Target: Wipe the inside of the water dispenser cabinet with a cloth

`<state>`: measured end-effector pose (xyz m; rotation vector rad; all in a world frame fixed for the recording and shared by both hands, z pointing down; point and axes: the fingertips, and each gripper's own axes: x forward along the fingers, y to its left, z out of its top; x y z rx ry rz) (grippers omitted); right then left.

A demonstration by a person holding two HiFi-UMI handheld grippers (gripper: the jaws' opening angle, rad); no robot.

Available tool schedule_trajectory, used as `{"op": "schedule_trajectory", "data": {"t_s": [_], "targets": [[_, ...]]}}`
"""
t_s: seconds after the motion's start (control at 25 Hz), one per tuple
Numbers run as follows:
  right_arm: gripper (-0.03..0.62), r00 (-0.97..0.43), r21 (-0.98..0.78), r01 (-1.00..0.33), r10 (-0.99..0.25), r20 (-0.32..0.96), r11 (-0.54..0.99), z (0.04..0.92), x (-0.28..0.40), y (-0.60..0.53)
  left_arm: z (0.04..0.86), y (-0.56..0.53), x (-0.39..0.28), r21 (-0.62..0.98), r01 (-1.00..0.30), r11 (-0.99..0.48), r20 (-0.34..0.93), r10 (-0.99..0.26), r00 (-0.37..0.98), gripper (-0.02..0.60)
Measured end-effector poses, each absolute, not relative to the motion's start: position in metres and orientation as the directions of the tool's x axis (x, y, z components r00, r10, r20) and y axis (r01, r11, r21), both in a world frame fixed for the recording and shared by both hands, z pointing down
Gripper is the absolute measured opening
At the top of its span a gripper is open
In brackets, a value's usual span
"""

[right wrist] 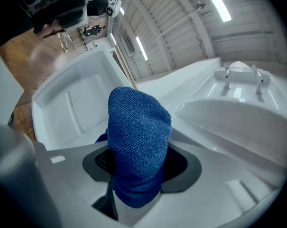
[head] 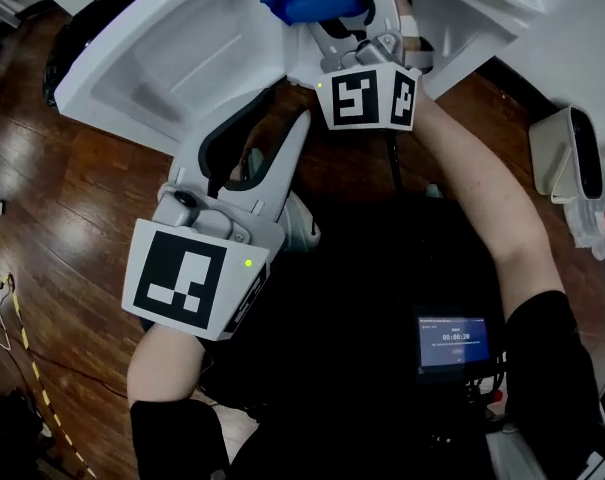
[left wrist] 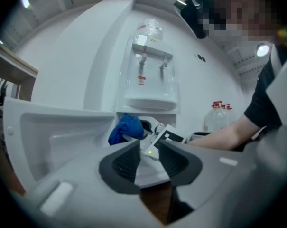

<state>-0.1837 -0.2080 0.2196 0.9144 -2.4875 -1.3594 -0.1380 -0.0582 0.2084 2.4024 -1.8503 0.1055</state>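
Right gripper is clamping blue cloth, which is sticking up past the pads by the cabinet opening. Left gripper is pinching the open door by its edge, jaws narrow.

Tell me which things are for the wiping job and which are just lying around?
For the job:
- blue cloth, pinched in the right gripper
- water dispenser
- its open cabinet door, whose edge sits between the fingers of the left gripper

Just lying about:
- water jug with a red cap
- white box on the floor
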Motion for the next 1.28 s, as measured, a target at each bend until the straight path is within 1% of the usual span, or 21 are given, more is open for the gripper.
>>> {"op": "schedule_trajectory", "data": {"t_s": [0.08, 0.24, 0.32, 0.4, 0.48, 0.56, 0.68, 0.76, 0.84, 0.96, 1.0, 1.04, 1.08, 1.12, 1.16, 1.2, 1.28], "targets": [[0.233, -0.798, 0.789, -0.445, -0.588, -0.135, 0.423, 0.220, -0.188, -0.214, 0.211, -0.058, -0.135, 0.038, -0.964, -0.262, 0.127, -0.956, 0.265, 0.120], [0.232, -0.801, 0.753, -0.426, -0.596, -0.056, 0.501, 0.249, -0.195, -0.219, 0.222, -0.061, -0.139, 0.051, -0.970, -0.236, 0.155, -0.958, 0.241, 0.118], [0.232, -0.797, 0.740, -0.395, -0.604, 0.019, 0.544, 0.282, -0.196, -0.221, 0.228, -0.063, -0.143, 0.059, -0.973, -0.221, 0.171, -0.959, 0.228, 0.115], [0.233, -0.796, 0.722, -0.334, -0.592, 0.127, 0.605, 0.320, -0.197, -0.219, 0.233, -0.064, -0.145, 0.056, -0.976, -0.210, 0.182, -0.959, 0.216, 0.115], [0.233, -0.811, 0.697, -0.288, -0.554, 0.187, 0.657, 0.341, -0.196, -0.213, 0.238, -0.066, -0.149, 0.064, -0.979, -0.194, 0.189, -0.961, 0.203, 0.115], [0.233, -0.850, 0.675, -0.260, -0.495, 0.180, 0.690, 0.336, -0.194, -0.201, 0.242, -0.069, -0.162, 0.115, -0.980, -0.160, 0.194, -0.964, 0.180, 0.115], [0.233, -0.922, 0.638, -0.195, -0.361, 0.140, 0.745, 0.307, -0.188, -0.174, 0.249, -0.073, -0.193, 0.283, -0.953, -0.111, 0.188, -0.968, 0.169, 0.119], [0.235, -0.966, 0.584, -0.134, -0.238, 0.105, 0.801, 0.286, -0.182, -0.150, 0.251, -0.074, -0.203, 0.441, -0.886, -0.141, 0.147, -0.963, 0.227, 0.165], [0.236, -0.992, 0.540, -0.066, -0.114, 0.057, 0.839, 0.260, -0.172, -0.124, 0.252, -0.074, -0.202, 0.580, -0.795, -0.179, 0.109, -0.950, 0.293, 0.231], [0.236, -0.999, 0.477, 0.041, 0.034, 0.024, 0.878, 0.225, -0.146, -0.085, 0.246, -0.071, -0.190, 0.671, -0.700, -0.244, 0.059, -0.924, 0.378, 0.338], [0.238, -0.996, 0.456, 0.087, 0.076, 0.041, 0.886, 0.220, -0.136, -0.072, 0.239, -0.068, -0.178, 0.699, -0.647, -0.305, 0.021, -0.895, 0.445, 0.373], [0.238, -0.990, 0.448, 0.140, 0.120, 0.073, 0.883, 0.217, -0.125, -0.059, 0.230, -0.062, -0.159, 0.725, -0.565, -0.393, -0.035, -0.841, 0.540, 0.426], [0.239, -0.980, 0.454, 0.196, 0.165, 0.109, 0.869, 0.216, -0.116, -0.047, 0.219, -0.053, -0.133, 0.735, -0.469, -0.490, -0.094, -0.759, 0.644, 0.453], [0.241, -0.968, 0.467, 0.250, 0.209, 0.139, 0.848, 0.214, -0.108, -0.034, 0.210, -0.043, -0.107, 0.721, -0.390, -0.573, -0.136, -0.668, 0.731, 0.453], [0.241, -0.955, 0.486, 0.297, 0.249, 0.163, 0.822, 0.213, -0.103, -0.020, 0.206, -0.034, -0.085, 0.696, -0.343, -0.630, -0.149, -0.594, 0.791, 0.451], [0.244, -0.941, 0.513, 0.339, 0.282, 0.188, 0.789, 0.212, -0.099, -0.007, 0.205, -0.028, -0.070, 0.677, -0.323, -0.662, -0.141, -0.547, 0.825, 0.448], [0.252, -0.914, 0.587, 0.406, 0.322, 0.249, 0.700, 0.218, -0.093, 0.018, 0.212, -0.019, -0.055, 0.664, -0.300, -0.685, -0.116, -0.491, 0.863, 0.386]]}}
